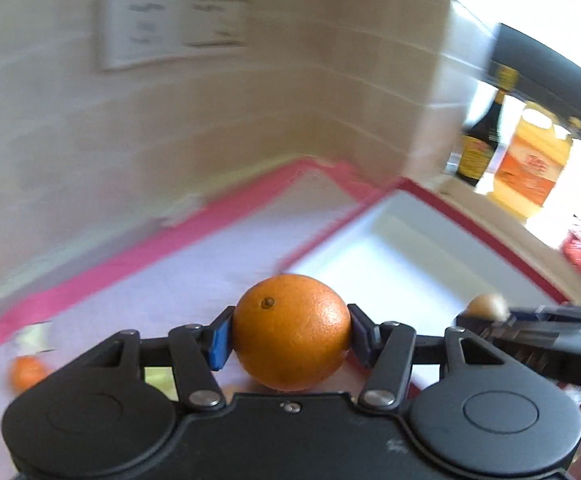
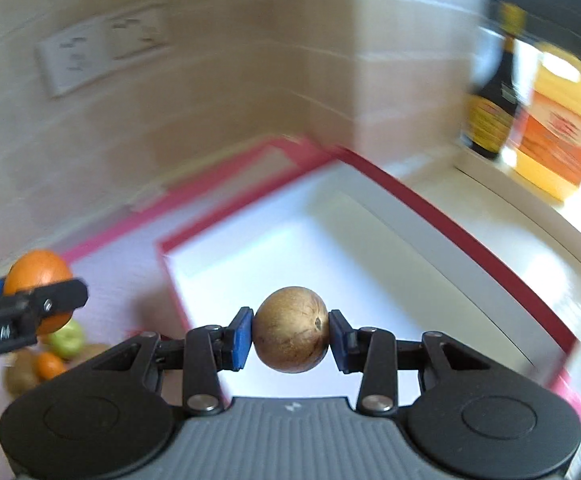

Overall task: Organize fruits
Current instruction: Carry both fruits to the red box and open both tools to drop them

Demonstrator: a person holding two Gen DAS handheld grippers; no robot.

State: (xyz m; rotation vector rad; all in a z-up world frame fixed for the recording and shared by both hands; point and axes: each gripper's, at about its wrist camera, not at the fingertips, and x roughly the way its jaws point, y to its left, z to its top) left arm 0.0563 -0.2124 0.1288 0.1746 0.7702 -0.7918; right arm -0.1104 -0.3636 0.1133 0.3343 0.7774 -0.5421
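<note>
My left gripper [image 1: 290, 334] is shut on an orange [image 1: 291, 331] and holds it above the pale mat, left of a white tray with a red rim [image 1: 486, 234]. My right gripper [image 2: 291, 336] is shut on a round brown fruit [image 2: 291, 330] and holds it above the white tray [image 2: 466, 236]. In the right wrist view the left gripper with its orange [image 2: 36, 270] shows at the left edge. In the left wrist view the right gripper with the brown fruit [image 1: 486, 306] shows at the right edge.
A pile of fruit lies on the mat at lower left: a green apple [image 2: 66, 340], a small orange [image 2: 49, 365], brown fruits [image 2: 20, 376]. A dark bottle [image 2: 494, 92] and a yellow jug [image 2: 558, 128] stand on the counter at the right. A tiled wall with sockets [image 2: 98, 54] is behind.
</note>
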